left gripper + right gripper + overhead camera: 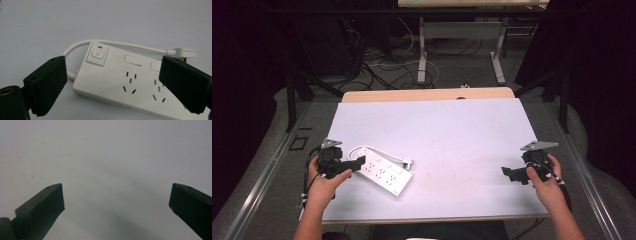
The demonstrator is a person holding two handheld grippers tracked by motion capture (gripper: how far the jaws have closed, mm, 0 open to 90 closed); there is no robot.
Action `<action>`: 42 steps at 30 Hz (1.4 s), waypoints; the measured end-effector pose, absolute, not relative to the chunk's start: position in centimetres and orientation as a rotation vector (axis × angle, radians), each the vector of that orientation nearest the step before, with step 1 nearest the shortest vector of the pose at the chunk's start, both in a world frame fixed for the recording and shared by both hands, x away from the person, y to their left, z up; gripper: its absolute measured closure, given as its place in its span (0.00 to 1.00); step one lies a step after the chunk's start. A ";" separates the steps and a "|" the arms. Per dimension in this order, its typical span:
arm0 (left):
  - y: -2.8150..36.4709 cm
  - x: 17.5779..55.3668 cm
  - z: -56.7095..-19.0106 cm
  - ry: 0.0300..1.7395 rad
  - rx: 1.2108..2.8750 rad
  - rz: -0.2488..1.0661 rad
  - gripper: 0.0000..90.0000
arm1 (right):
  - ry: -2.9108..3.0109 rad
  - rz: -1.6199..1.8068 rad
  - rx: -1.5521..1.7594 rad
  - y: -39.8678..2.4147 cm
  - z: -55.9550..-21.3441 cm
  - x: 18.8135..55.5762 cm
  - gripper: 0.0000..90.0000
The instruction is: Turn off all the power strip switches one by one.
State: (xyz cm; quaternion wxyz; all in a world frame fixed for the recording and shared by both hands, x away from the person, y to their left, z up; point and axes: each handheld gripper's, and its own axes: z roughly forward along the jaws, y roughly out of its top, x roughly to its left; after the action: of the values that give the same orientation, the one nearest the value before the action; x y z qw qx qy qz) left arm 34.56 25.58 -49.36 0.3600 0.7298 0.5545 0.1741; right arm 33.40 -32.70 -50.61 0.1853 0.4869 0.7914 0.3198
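A white power strip lies on the white table at the front left, its short cable looping round to a flat plug. My left gripper hovers at the strip's left end, open. Seen from the left gripper view, the power strip with its switch button lies between and beyond the wide-apart jaws, which do not touch it; the plug rests behind. My right gripper is open near the front right edge, over bare table.
Beyond the table's far edge there is a floor with tangled cables and the legs of another desk. Dark curtains stand on both sides. A person's forearms come in from the bottom.
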 end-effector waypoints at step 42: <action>24.8 40.3 -48.4 1.568 1.945 0.385 0.59 | 2.338 0.827 1.336 -29.6 -49.5 36.5 0.00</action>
State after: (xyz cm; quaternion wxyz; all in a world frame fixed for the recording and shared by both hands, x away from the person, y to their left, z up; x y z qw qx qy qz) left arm 40.32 24.81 -48.43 0.3023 0.7335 0.5912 0.1452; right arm 36.50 -29.58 -49.49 0.1618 0.4681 0.8190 0.2898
